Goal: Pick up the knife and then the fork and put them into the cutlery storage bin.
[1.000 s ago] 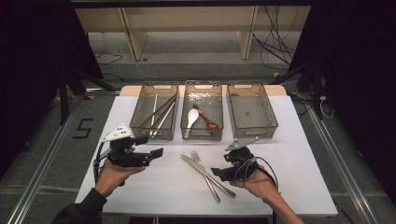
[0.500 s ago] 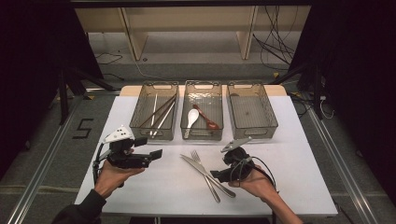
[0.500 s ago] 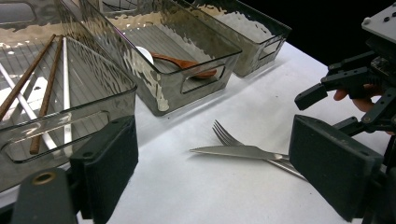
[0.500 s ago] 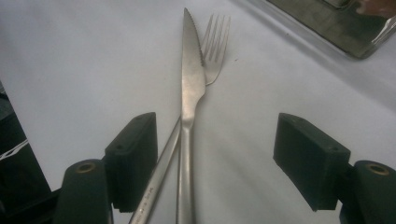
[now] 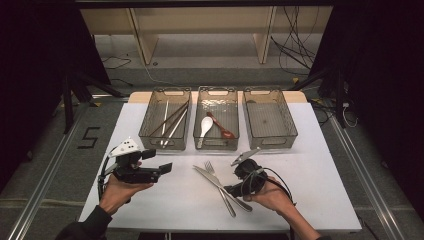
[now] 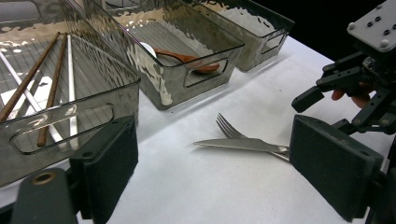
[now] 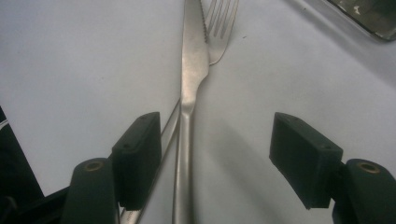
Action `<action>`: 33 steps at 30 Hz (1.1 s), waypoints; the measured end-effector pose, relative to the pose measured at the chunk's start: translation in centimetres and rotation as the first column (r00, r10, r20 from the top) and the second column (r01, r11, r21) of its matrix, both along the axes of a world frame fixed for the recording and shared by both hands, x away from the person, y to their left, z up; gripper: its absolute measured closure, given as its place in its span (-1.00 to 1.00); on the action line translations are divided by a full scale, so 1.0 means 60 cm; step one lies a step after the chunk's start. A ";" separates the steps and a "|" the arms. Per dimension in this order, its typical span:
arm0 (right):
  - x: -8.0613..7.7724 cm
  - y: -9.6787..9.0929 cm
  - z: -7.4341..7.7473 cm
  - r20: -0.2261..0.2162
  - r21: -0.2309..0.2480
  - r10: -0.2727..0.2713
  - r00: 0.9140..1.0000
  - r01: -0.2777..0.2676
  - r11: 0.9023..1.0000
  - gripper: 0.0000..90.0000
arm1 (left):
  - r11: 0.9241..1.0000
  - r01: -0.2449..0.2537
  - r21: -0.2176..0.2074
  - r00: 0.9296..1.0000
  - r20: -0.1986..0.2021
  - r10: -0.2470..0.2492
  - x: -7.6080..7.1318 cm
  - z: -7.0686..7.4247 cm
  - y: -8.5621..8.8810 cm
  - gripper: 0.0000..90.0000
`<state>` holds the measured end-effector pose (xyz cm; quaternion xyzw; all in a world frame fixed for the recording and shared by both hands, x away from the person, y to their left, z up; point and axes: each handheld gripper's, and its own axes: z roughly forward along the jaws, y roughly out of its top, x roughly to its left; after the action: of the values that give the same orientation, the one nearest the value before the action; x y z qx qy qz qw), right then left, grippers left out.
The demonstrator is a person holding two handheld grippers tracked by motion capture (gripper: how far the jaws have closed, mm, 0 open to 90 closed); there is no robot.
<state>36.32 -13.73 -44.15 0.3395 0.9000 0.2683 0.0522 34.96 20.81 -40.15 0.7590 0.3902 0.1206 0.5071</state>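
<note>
Knife (image 5: 220,186) and fork (image 5: 216,181) lie crossed on the white bench (image 5: 320,190), in front of the middle of three clear bins. In the right gripper view the knife (image 7: 189,107) lies over the fork (image 7: 219,32), with both handles running back between the jaws. The right gripper (image 5: 235,189) sits low over those handles; its jaws stand apart on either side of the knife handle and have just been closing a little, with the pads not pressing on the metal. The left gripper (image 5: 162,169) is held above the bench at the left, well apart from the cutlery, its jaws spread and holding nothing. The left bin (image 5: 150,120) holds chopsticks (image 5: 170,120). The middle bin (image 5: 200,120) holds a white spoon (image 5: 205,127) and a brown spoon (image 5: 221,126). The right bin (image 5: 287,120) stands beside it.
</note>
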 end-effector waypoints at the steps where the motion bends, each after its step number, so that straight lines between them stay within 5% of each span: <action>1: 0.000 0.001 -0.001 -0.002 -0.004 0.003 1.000 -0.003 1.000 -0.20 | 1.000 -0.002 0.000 1.000 0.001 0.002 0.000 0.000 0.000 -0.66; 33: -0.006 0.037 -0.029 -0.056 -0.121 0.094 0.994 -0.100 0.988 0.35 | 1.000 -0.001 0.012 1.000 -0.005 0.001 -0.008 -0.009 0.000 -0.66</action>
<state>35.96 -11.52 -45.88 0.2981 0.9313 0.2060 0.0375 34.49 20.79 -40.67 0.7620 0.3913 0.1213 0.5015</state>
